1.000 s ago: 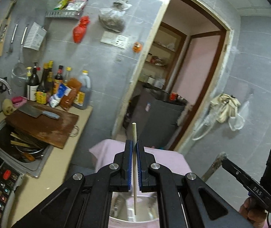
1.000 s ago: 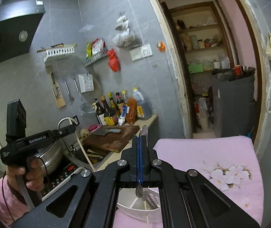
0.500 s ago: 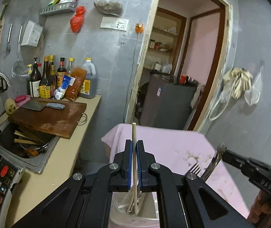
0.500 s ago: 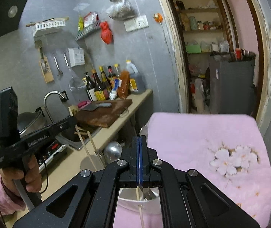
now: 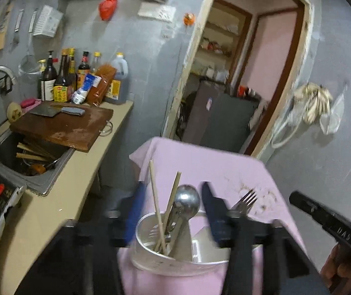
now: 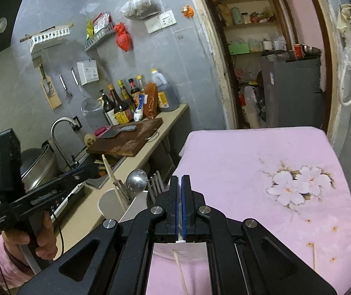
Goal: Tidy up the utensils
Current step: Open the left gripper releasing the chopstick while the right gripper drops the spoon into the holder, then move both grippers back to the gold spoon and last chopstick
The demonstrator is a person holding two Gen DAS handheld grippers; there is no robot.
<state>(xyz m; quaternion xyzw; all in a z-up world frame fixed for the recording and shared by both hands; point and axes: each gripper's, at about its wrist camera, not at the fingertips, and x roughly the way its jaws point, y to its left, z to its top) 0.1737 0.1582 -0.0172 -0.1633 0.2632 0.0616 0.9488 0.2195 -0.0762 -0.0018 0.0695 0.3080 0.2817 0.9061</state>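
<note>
A pale round utensil holder (image 5: 155, 263) stands on the pink cloth (image 5: 207, 164). Two wooden chopsticks (image 5: 156, 204), a steel spoon (image 5: 187, 200) and a fork (image 5: 245, 199) stick up from it. My left gripper (image 5: 173, 209) hangs just over the holder with its jaws opening. The chopsticks and spoon stand free between the blurred blue fingers (image 5: 135, 209). My right gripper (image 6: 181, 196) is shut above the holder (image 6: 110, 204), with the spoon (image 6: 137, 180) and fork (image 6: 156, 182) to its left. A thin pale sliver shows between its pads; I cannot tell what it is.
Left of the cloth runs a counter (image 5: 59, 209) with a cutting board and cleaver (image 5: 59, 111), a sink (image 5: 27, 157) of dishes, a tap and sauce bottles (image 5: 77, 81). A loose chopstick (image 6: 313, 255) lies on the flowered cloth (image 6: 261, 162). A doorway (image 5: 247, 78) opens behind.
Both grippers sank toward the holder. The left jaws spread and let go of the chopstick, which now stands in the holder. The utensil tip above the right pads no longer shows.
</note>
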